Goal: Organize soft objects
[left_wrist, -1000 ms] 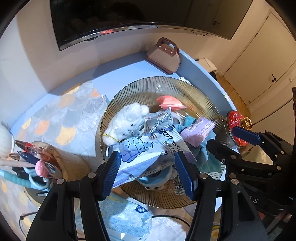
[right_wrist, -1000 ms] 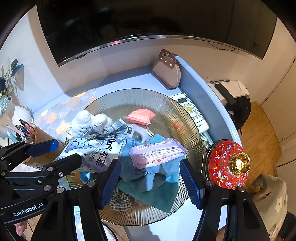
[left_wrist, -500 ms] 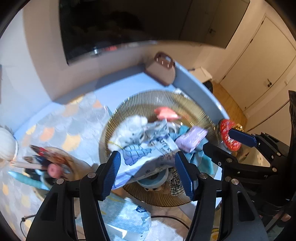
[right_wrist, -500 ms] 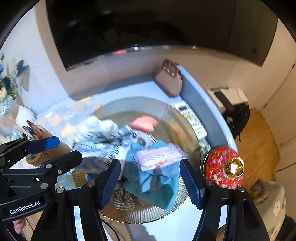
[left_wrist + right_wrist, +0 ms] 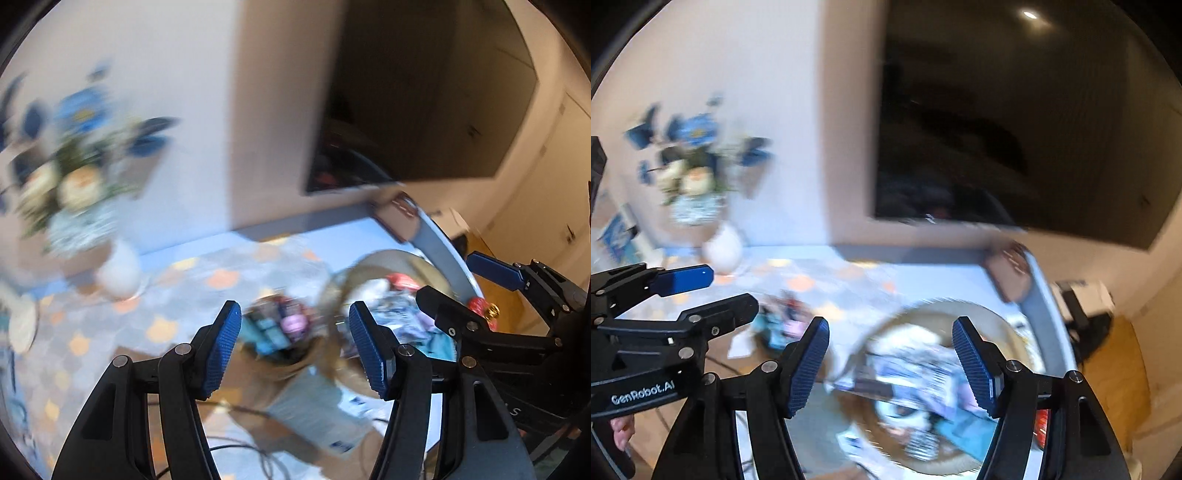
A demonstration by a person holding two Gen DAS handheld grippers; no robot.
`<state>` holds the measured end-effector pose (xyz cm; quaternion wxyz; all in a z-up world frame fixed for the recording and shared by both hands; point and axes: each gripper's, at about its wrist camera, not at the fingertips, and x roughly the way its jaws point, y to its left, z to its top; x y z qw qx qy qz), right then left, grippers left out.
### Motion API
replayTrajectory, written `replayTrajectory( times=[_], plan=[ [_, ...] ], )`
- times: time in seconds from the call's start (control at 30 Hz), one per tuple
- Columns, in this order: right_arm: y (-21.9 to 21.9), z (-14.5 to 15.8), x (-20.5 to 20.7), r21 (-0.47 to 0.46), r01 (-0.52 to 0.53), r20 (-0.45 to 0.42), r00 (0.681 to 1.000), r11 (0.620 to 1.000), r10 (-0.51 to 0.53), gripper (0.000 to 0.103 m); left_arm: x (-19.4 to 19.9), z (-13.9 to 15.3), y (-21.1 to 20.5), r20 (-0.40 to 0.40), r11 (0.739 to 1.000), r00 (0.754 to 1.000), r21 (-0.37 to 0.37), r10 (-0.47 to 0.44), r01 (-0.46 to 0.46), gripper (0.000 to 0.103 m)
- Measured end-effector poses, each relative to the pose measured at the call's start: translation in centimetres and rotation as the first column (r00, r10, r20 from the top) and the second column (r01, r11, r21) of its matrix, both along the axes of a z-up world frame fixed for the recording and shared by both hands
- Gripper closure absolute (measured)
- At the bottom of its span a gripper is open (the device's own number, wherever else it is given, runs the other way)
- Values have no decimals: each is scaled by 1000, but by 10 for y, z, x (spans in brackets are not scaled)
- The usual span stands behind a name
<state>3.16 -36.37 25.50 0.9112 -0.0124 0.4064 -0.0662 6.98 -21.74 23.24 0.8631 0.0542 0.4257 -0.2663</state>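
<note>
Tools, left tool and right tool, have swung up off the heaped plate, both apart and empty, so nothing's sorted yet.

A pale blue table carries a ribbed gold round tray at lower right, a white vase at left.

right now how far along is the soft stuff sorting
Nothing looks sorted: the soft items are heaped together in the ribbed tray. Nothing is in hand; the left gripper and right gripper are both open and empty. The frames are blurred. All the sorting remains.
</note>
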Motion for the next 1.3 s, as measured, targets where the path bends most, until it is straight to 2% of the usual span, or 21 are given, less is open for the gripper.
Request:
replayTrajectory(
  times=[0.13,0.27,0.4,0.5,0.57,0.67,0.77,0.83,0.93,1.0,1.03,1.1,1.17,1.3],
  plan=[
    [61,0,11,44,-150,21,989,988,149,33,-3,-10,72,5,988,988,9,154,-154,44],
    [126,-17,17,100,-282,5,959,954,283,33,-8,-37,142,-30,951,951,38,307,-306,44],
    [173,-42,16,167,-353,26,935,921,354,33,-26,-66,194,-61,907,905,19,421,-420,44],
    [187,-63,14,236,-349,15,935,907,355,33,-38,-95,211,-72,878,875,30,478,-477,44],
    [195,-84,12,274,-330,-6,939,904,344,33,-47,-113,214,-73,869,866,46,494,-492,44],
    [200,-106,9,283,-292,-26,950,914,311,33,-62,-142,216,-69,858,855,63,514,-510,44],
    [198,-131,7,264,-250,-57,960,932,274,33,-70,-168,219,-36,836,836,84,547,-543,44],
    [195,-148,3,234,-228,-60,967,945,248,33,-72,-190,224,-70,806,803,91,591,-585,44],
    [190,-171,-4,171,-222,-78,968,960,238,33,-78,-208,230,-131,777,768,49,627,-627,44],
    [186,-182,-9,111,-211,-56,974,971,218,33,-81,-210,230,-117,772,764,47,635,-634,44],
    [184,-189,-10,102,-203,-72,975,974,211,33,-82,-209,228,-104,769,762,50,639,-638,44],
    [177,-199,-9,145,-182,-117,973,972,200,33,-83,-210,225,-98,766,760,60,642,-640,44],
    [169,-202,-9,160,-152,-127,977,975,173,33,-84,-209,221,-99,769,763,57,639,-637,44],
    [156,-199,-10,171,-108,-116,985,979,129,33,-86,-212,209,-97,792,786,71,611,-607,44]
  ],
)
